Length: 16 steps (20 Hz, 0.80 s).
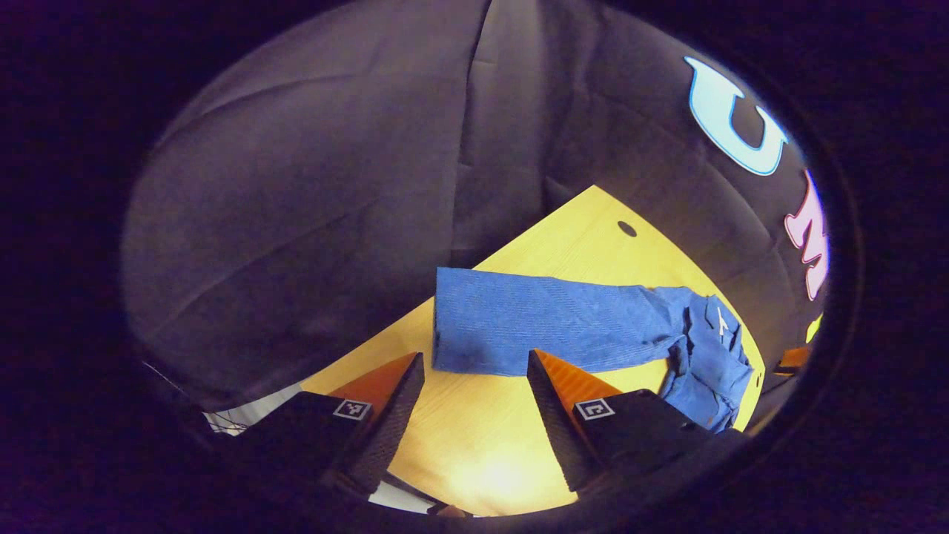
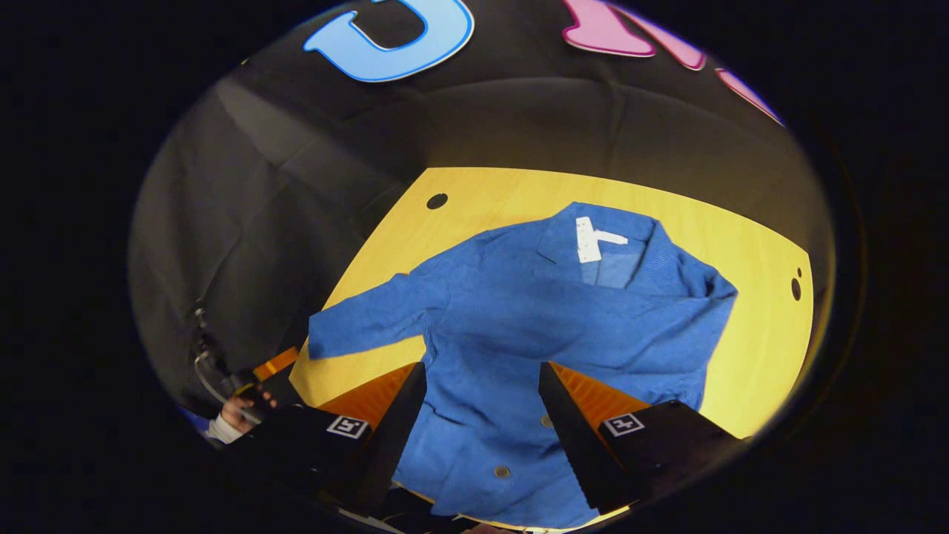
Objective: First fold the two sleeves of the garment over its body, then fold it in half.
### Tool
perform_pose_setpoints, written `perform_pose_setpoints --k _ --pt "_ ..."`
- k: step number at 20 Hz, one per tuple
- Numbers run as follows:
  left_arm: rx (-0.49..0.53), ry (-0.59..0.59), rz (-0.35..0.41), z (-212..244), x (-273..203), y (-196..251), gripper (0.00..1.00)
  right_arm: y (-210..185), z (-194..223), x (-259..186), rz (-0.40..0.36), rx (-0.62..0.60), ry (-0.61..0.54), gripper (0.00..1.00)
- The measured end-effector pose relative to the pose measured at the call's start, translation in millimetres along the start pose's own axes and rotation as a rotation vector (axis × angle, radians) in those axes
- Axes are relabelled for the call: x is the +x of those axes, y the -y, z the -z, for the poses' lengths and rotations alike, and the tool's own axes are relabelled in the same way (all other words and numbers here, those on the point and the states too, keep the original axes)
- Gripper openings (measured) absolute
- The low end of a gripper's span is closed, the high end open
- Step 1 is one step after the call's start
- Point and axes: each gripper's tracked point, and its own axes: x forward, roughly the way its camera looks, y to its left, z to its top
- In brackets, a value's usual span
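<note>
A blue buttoned garment (image 2: 519, 311) lies flat on the yellow table (image 2: 474, 200), its collar and white label (image 2: 591, 239) at the far side. One sleeve (image 2: 363, 322) stretches out to the left. The other sleeve seems to lie folded across the body on the right. My right gripper (image 2: 480, 378) hovers open over the lower body, holding nothing. In the left gripper view the outstretched sleeve (image 1: 549, 322) runs across the table, with the body bunched at the right (image 1: 712, 363). My left gripper (image 1: 474, 367) is open just short of the cuff, with bare table between its fingers.
The table (image 1: 474, 445) has small round holes (image 1: 627, 228) (image 2: 437, 201) near its far edges. The black cloth wall stands close behind. A hand holding the other gripper (image 2: 245, 400) shows at the table's left corner in the right gripper view.
</note>
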Motion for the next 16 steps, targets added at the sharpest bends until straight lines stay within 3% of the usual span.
perform_pose_setpoints --k 3,7,12,13,15,16 --pt "0.02 -0.081 -0.079 1 11 2 0.83 14 24 -47 0.009 -0.014 0.02 0.98" --pt "0.054 -0.122 -0.114 -3 17 4 0.82 22 51 -97 0.014 -0.004 0.052 0.98" --pt "0.213 -0.166 -0.101 -3 29 25 0.82 33 73 -128 0.031 0.018 0.077 0.98" --pt "0.22 -0.178 -0.088 -6 35 28 0.8 37 77 -128 0.042 0.018 0.072 0.98" --pt "0.214 -0.189 -0.065 -12 40 34 0.61 37 83 -131 0.041 0.033 0.066 0.98" --pt "0.202 -0.178 -0.04 -14 38 40 0.43 36 85 -133 0.034 0.04 0.065 0.98"
